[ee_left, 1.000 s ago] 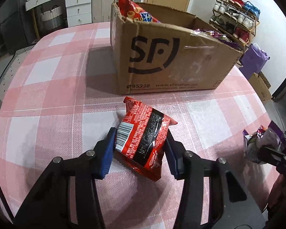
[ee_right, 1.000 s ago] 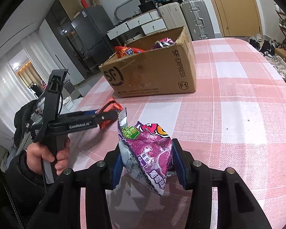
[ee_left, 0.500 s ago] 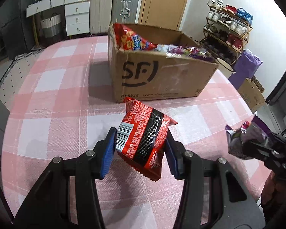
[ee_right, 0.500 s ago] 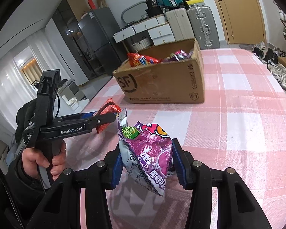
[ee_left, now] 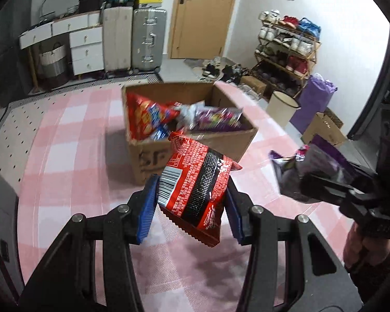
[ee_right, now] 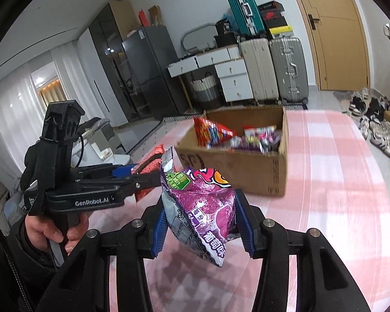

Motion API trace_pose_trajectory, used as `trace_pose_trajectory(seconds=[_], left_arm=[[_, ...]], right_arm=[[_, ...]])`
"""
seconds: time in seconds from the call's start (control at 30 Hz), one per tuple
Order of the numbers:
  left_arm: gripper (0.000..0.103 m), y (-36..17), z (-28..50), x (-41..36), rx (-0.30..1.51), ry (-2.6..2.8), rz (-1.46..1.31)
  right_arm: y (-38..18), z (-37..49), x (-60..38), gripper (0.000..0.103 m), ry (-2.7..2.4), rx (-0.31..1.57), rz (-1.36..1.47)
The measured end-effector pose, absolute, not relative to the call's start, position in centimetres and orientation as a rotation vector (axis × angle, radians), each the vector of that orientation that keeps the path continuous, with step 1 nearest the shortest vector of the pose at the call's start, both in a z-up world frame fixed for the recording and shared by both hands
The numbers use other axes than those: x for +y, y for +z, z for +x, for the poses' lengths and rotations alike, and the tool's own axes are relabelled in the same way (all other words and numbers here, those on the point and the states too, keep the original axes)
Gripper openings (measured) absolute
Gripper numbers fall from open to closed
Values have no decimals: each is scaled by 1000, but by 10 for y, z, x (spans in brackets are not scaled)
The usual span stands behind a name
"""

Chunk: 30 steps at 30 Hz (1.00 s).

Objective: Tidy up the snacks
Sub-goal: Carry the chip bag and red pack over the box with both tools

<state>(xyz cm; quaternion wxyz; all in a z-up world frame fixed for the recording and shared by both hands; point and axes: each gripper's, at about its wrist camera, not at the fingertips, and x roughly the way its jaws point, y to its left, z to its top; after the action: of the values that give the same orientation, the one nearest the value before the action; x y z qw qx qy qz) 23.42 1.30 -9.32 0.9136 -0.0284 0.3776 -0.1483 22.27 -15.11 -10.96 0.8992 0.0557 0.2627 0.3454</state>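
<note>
At the bottom centre of each wrist view a packet is clamped between blue fingers: the left gripper (ee_left: pixel 191 202) grasps the red snack packet (ee_left: pixel 195 187), the right gripper (ee_right: pixel 202 223) the purple snack packet (ee_right: pixel 202 208), both clear of the pink checked worktop (ee_left: pixel 65 156). Mid-frame, the cardboard box (ee_right: pixel 241 171) already holds several packets; these two seem left to drop in. Beyond, upper frame, stand suitcases (ee_left: pixel 148 39), a door (ee_left: pixel 202 13) and a shoe rack (ee_left: pixel 286 46).

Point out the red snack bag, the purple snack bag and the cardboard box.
red snack bag (ee_left: pixel 195 182), left wrist view, on its black middle stripe.
purple snack bag (ee_right: pixel 208 208), right wrist view, on its purple front.
cardboard box (ee_right: pixel 247 169), right wrist view, on its near outer wall.
</note>
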Motion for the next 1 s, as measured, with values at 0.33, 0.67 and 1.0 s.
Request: trace_pose_trajectory(seconds=[0.33, 0.67, 1.0], left_arm=[[45, -37, 270, 14, 733, -317, -71], [45, 12, 328, 18, 714, -321, -105], [45, 24, 391, 12, 738, -300, -126]], right_arm=[[-63, 251, -153, 47, 728, 495, 125], [-10, 289, -152, 47, 713, 445, 129], [8, 326, -137, 47, 703, 461, 94]])
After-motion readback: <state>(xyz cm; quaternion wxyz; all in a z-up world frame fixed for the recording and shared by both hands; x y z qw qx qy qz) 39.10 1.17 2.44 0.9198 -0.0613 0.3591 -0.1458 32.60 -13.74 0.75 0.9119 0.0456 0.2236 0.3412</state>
